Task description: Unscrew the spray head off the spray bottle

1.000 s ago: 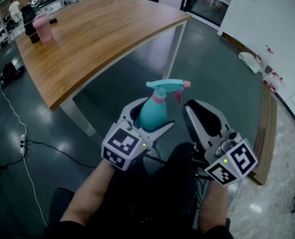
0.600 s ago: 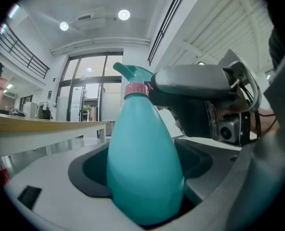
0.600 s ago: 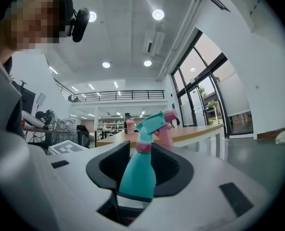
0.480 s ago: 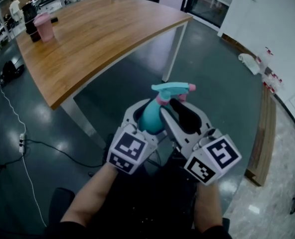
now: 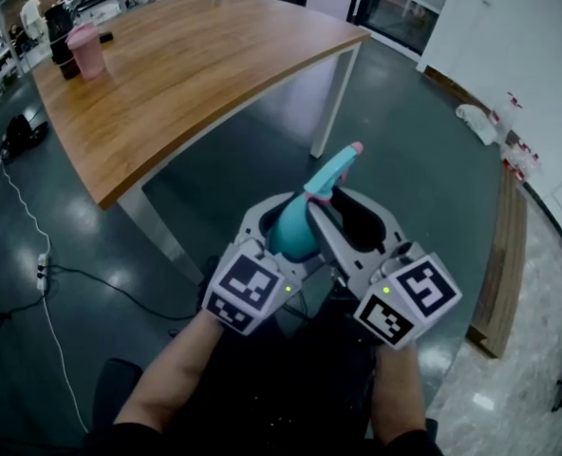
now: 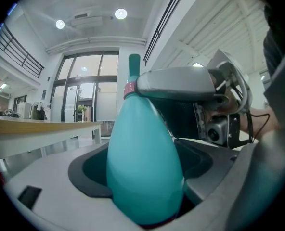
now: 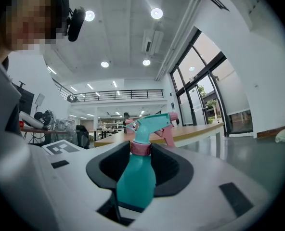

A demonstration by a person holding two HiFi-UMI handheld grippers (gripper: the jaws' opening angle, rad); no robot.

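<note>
A teal spray bottle is held off the floor in front of the person, its spray head teal with a pink nozzle tip and pink collar. My left gripper is shut on the bottle's wide body, base toward its camera. My right gripper reaches in from the right and its jaw tips sit against both sides of the collar, just under the spray head. In the left gripper view one of the right gripper's grey fingers lies across the neck.
A long wooden table stands ahead on a white leg, with a pink cup at its far left. A cable runs over the dark floor at left. A wooden bench edge lies at right.
The right gripper swung in from the right and closed round the bottle's neck. The spray head, which pointed to the right, now points away from me.
</note>
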